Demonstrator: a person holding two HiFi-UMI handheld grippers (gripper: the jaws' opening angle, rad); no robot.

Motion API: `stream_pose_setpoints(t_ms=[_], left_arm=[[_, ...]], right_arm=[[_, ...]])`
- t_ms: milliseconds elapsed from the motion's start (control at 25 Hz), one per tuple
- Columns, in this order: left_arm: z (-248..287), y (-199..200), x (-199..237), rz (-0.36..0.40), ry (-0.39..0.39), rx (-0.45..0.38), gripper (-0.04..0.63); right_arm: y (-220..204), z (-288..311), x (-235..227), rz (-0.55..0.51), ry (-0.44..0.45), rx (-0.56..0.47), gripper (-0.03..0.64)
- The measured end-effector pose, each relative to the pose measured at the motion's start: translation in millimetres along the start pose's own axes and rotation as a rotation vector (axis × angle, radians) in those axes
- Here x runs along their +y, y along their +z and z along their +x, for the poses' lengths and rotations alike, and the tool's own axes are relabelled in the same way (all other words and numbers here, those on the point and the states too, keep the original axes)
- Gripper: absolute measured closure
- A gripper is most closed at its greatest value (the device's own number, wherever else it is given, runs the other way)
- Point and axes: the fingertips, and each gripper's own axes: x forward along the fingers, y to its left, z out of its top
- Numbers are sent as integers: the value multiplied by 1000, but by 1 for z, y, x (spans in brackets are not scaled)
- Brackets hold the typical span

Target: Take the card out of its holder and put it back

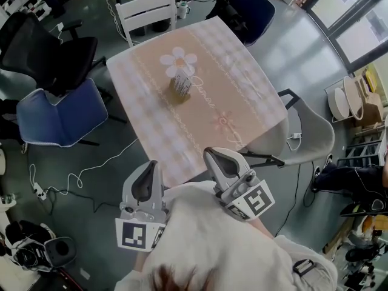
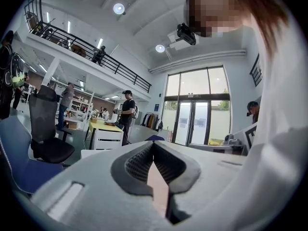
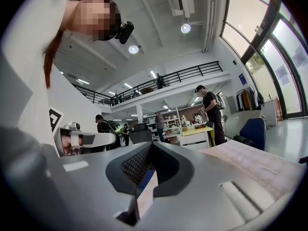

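Observation:
The card holder (image 1: 181,82), a small pale box with a card standing upright in it, sits on the far half of the pink checked table (image 1: 200,120). Both grippers are held close to the person's body, off the table's near edge and far from the holder. In the head view my left gripper (image 1: 150,165) and my right gripper (image 1: 211,153) are shut with nothing in them. The left gripper view shows the left gripper (image 2: 153,144) with its jaw tips touching, aimed out across the room. The right gripper (image 3: 151,146) looks the same in its own view. Neither gripper view shows the holder.
A white chair (image 1: 148,8) stands at the table's far end. A blue chair (image 1: 57,117) and a black chair (image 1: 54,50) are to the left, a grey chair (image 1: 309,135) to the right. Cables (image 1: 79,174) lie on the floor. People stand in the background.

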Motion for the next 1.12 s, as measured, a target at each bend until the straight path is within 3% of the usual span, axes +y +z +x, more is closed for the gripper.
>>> stream_pose_setpoints(t_ms=[440,1120], left_arm=[[-4,-1,2,-11,10,-9,594],[-3,-2,6,-22,28,-3,594]], right_arm=[[-7,5,0,-51,25,38,617],[-8,10,-2,-23,29,45,617]])
